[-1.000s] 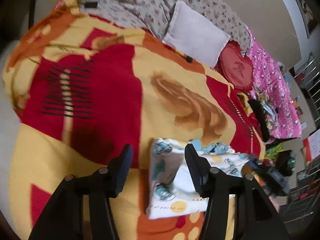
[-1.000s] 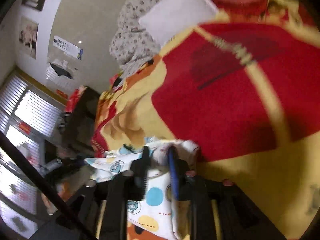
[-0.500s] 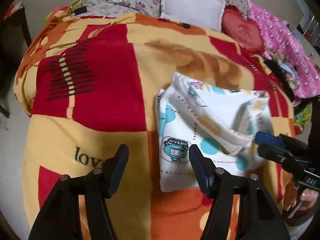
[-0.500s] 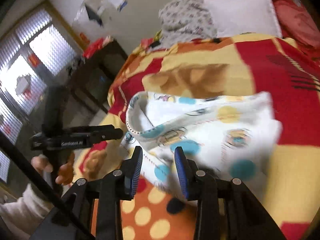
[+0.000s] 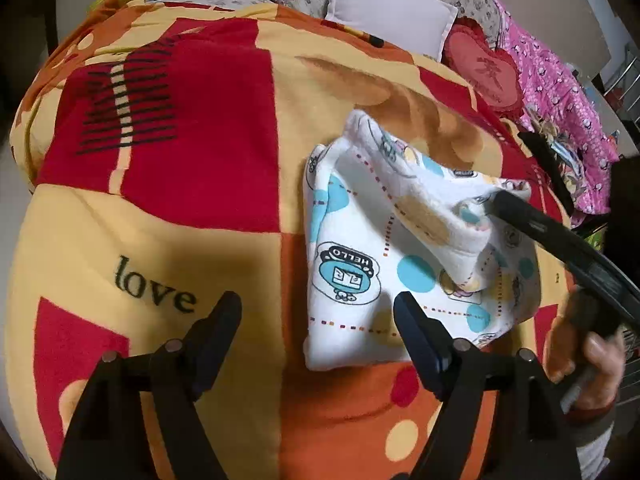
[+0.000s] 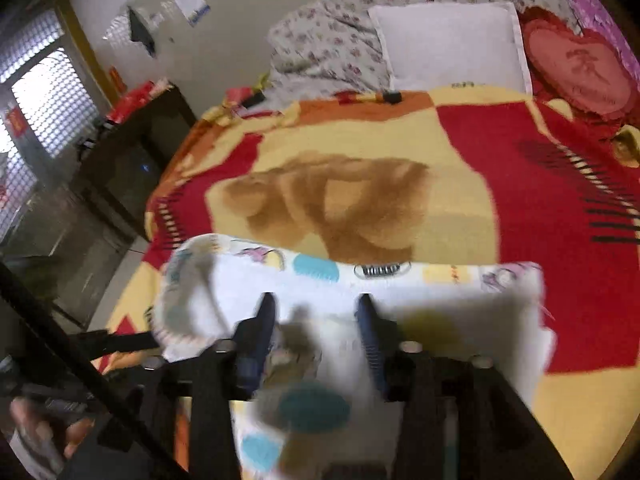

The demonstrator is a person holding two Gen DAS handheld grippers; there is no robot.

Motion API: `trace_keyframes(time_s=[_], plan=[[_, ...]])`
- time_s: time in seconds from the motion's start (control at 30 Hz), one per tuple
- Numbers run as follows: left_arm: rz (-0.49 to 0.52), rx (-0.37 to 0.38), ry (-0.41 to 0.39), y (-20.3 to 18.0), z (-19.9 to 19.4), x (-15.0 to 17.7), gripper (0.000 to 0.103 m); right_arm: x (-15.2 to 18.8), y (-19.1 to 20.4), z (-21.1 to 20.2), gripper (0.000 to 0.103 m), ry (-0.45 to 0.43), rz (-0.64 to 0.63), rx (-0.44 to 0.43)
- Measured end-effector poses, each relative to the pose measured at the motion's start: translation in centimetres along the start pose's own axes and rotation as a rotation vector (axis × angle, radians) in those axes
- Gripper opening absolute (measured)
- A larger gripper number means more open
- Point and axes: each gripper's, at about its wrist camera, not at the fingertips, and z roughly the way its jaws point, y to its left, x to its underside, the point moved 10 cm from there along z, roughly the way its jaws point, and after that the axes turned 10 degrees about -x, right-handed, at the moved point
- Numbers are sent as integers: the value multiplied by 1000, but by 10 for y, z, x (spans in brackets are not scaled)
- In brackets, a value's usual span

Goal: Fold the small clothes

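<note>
The garment (image 5: 400, 248) lies on the bed blanket (image 5: 180, 208), partly folded, one flap raised. The left gripper (image 5: 318, 312) has just been opening; its fingers stand apart, empty, the garment's near edge beside the right-hand finger. The right gripper (image 6: 316, 316) has also been opening, its fingers apart over loose cloth. Flattening and a final fold likely remain.

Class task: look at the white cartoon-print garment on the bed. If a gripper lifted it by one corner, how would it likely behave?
The garment would probably droop: its upper layer already sags and creases near the right gripper. It looks light, being small, thin cloth. On the fuzzy blanket it would likely bunch rather than slide.
</note>
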Motion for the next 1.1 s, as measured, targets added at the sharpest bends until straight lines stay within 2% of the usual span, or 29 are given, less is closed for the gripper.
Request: trace_keyframes(time_s=[0.13,0.2,0.23,0.37,0.4,0.43,0.47,0.57,0.7,0.77,0.8,0.83,0.9,1.07,1.1], plan=[[0,-12,6,-2,5,4,78,6,35,-13,57,18,-101,-100],[10,-17,8,-3,5,6,78,10,54,-14,62,39,-180,-146],[19,-22,6,-2,4,8,78,11,65,-10,66,55,-228,-163],[29,-30,8,2,3,11,78,11,91,11,67,104,-321,-204],[29,-27,13,3,3,11,78,12,93,19,61,122,-334,-194],[29,-25,15,3,3,12,78,13,93,28,28,152,-348,-179],[28,-24,13,2,4,11,78,14,91,37,8,180,-362,-149],[36,-15,19,-3,6,12,78,-4,66,60,4,180,-339,-5],[40,-9,22,-3,6,13,78,-15,48,79,4,159,-217,-14],[28,4,25,-1,5,13,78,-16,50,72,5,136,-188,-58],[27,5,25,-1,6,13,78,-16,53,64,12,120,-166,-100],[28,3,26,0,7,13,78,-16,56,55,36,112,-161,-114],[22,10,26,2,7,13,78,-17,66,39,63,93,-190,-142],[14,14,24,0,9,14,78,-11,89,32,64,142,-238,-208],[22,12,26,-1,9,15,78,-8,90,37,60,159,-250,-207]])
